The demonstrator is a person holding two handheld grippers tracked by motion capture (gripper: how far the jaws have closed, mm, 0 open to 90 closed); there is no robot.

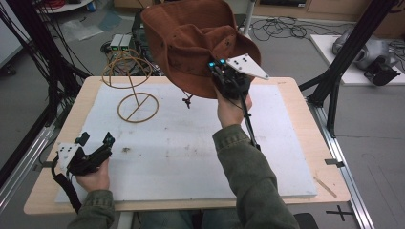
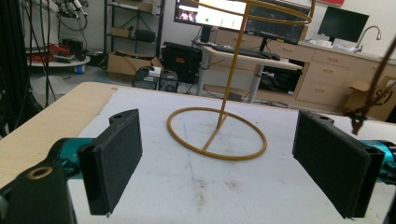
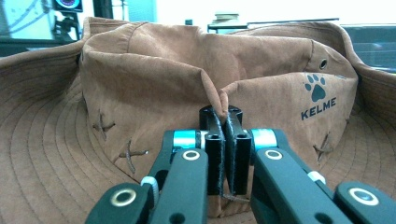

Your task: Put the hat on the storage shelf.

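High view shows the brown hat (image 1: 191,43) lifted clear of the table (image 1: 296,143) in the upper centre of the frame, a fold of its crown pinched between the right gripper (image 3: 223,140) jaws. Just left of it stands the wire hat stand (image 1: 131,86), still bare, so hanging likely remains. At lower left the left gripper (image 1: 95,143) rests with jaws wide apart, empty.
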